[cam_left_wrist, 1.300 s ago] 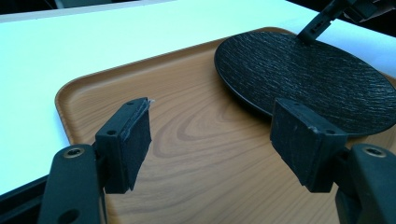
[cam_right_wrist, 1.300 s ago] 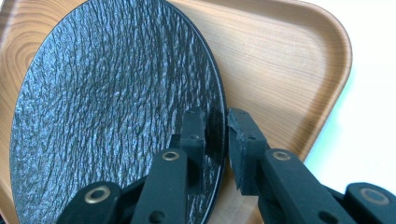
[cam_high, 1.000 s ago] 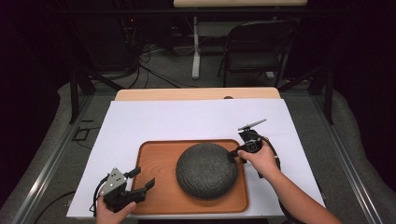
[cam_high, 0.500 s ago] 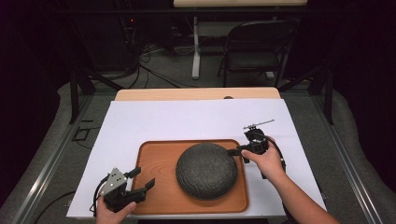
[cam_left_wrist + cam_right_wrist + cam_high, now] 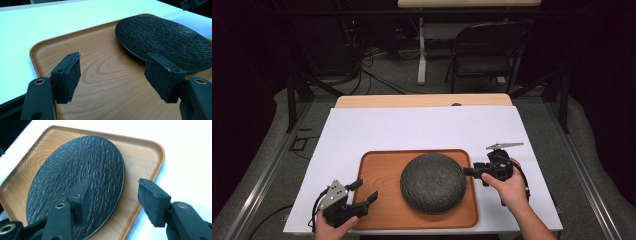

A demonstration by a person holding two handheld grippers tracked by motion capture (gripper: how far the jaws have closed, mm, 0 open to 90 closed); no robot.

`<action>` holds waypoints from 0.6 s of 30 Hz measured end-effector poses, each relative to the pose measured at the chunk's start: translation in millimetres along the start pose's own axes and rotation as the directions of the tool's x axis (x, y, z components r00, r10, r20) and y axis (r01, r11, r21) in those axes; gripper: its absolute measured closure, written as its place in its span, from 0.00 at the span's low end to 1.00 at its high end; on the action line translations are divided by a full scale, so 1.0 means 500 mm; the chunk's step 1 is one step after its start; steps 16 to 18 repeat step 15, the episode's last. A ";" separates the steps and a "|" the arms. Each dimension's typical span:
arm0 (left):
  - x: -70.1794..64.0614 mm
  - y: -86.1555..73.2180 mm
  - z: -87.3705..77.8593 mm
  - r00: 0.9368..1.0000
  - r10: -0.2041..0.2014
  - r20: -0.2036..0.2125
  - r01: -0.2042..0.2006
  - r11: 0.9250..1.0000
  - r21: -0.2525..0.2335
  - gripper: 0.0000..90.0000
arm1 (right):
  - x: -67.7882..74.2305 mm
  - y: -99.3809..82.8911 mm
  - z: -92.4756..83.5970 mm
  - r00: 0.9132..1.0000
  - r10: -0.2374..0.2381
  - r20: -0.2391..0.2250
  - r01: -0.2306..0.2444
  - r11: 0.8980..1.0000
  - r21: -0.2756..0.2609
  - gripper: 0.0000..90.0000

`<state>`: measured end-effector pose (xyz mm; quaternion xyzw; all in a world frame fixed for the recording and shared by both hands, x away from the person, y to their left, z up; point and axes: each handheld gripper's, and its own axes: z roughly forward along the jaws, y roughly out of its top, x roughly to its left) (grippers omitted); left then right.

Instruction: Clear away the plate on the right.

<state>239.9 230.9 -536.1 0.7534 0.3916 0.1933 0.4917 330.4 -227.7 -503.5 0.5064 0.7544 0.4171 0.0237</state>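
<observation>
A dark, rough-textured round plate point(image 5: 433, 183) lies flat on a wooden tray point(image 5: 377, 172), sitting toward the tray's right side, its rim close to the tray's right edge. The tray rests on a white sheet point(image 5: 412, 130) that covers most of the table, near the table's front edge and about midway between its left and right edges.

The right gripper point(image 5: 473, 172) is level with the plate, just off the tray's right edge, pointing in toward the plate. Its jaws have just been opening and now stand wide apart. In the right gripper view one finger point(image 5: 82, 200) hangs over the plate's rim and the other point(image 5: 151, 201) is out past the tray's edge above the white sheet; neither pad presses on the plate, and nothing is gripped.

The left gripper point(image 5: 363, 192) sits at the tray's front left corner, held in the person's hand at the table's front edge. Its jaws are also spread, hovering over bare wood, with the plate point(image 5: 165, 40) well beyond them and nothing between the fingers point(image 5: 71, 75).

Behind the table stands a folding chair point(image 5: 487, 55) on the floor.
</observation>
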 end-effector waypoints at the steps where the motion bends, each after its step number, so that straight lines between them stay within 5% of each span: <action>1: 0.000 0.000 0.000 1.000 -0.001 -0.001 0.001 1.000 0.000 0.33 | -0.002 -0.007 -0.005 1.000 0.005 -0.002 -0.005 1.000 -0.013 0.49; 10: 0.001 -0.001 0.004 1.000 -0.005 -0.005 0.005 1.000 0.009 0.32 | -0.032 -0.070 -0.022 0.996 0.093 -0.014 -0.093 0.993 -0.066 0.49; 15: 0.004 -0.001 0.008 1.000 -0.024 -0.012 0.025 1.000 0.014 0.32 | -0.061 -0.096 -0.029 0.985 0.167 -0.045 -0.171 0.978 -0.118 0.50; 18: 0.004 -0.001 0.008 1.000 -0.024 -0.012 0.025 1.000 0.014 0.32 | -0.061 -0.096 -0.029 0.985 0.167 -0.045 -0.171 0.978 -0.118 0.50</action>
